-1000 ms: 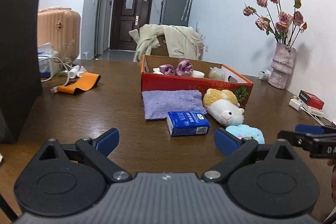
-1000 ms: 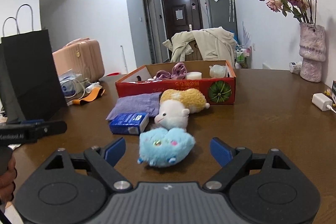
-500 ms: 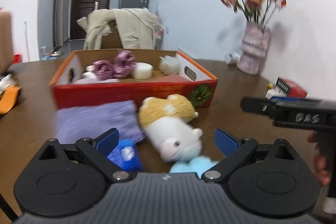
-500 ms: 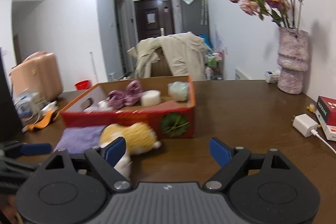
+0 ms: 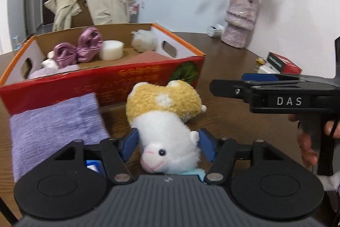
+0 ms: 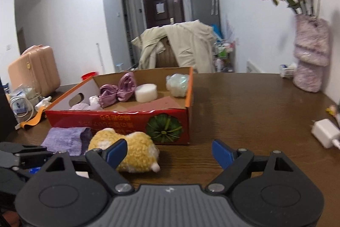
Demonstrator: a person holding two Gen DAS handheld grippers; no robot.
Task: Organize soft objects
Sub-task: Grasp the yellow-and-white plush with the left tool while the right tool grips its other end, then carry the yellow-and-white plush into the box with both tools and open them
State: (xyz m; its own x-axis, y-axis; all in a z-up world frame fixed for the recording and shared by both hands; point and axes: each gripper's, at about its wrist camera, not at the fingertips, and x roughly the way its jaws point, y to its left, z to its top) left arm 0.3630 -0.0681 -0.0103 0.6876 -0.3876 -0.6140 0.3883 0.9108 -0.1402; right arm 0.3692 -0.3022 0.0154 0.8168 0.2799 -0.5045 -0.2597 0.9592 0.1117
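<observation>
— Since a second ago, what's shifted?

— Both have advanced toward the red box point(image 5: 102, 80). Back then the left hand-held gripper point(image 5: 167, 145) hung wide over bare wood short of the toys; now its blue pads sit on either side of the white-and-yellow plush toy point(image 5: 163, 120), touching its white head, narrowed from before. The right hand-held gripper point(image 6: 170, 150), which had the blue plush between its fingers earlier, has passed it and now stands wide with only bare counter point(image 6: 244, 112) between the pads.

— Is the left one squeezing the plush?

— The pads touch the fur on both sides, but I cannot tell whether they press firmly. The toy lies on the counter just in front of the box's near wall, yellow back toward the box, face toward the camera.

— Anything else near it?

— A lilac cloth point(image 5: 55, 133) lies flat to its left, its far edge against the box front. A sliver of the light blue plush point(image 5: 194, 172) shows under the toy's chin, and a corner of the blue tissue pack point(image 5: 93, 165) peeks through the left finger linkage.

— And inside the box?

— A purple satin bow point(image 6: 119, 90), a white round sponge point(image 6: 146, 93) and a pale fluffy ball point(image 6: 177, 84) along its far side. The vase of flowers point(image 6: 311, 65) stands near the counter's far right edge, a white charger point(image 6: 325, 135) nearer on that side.
</observation>
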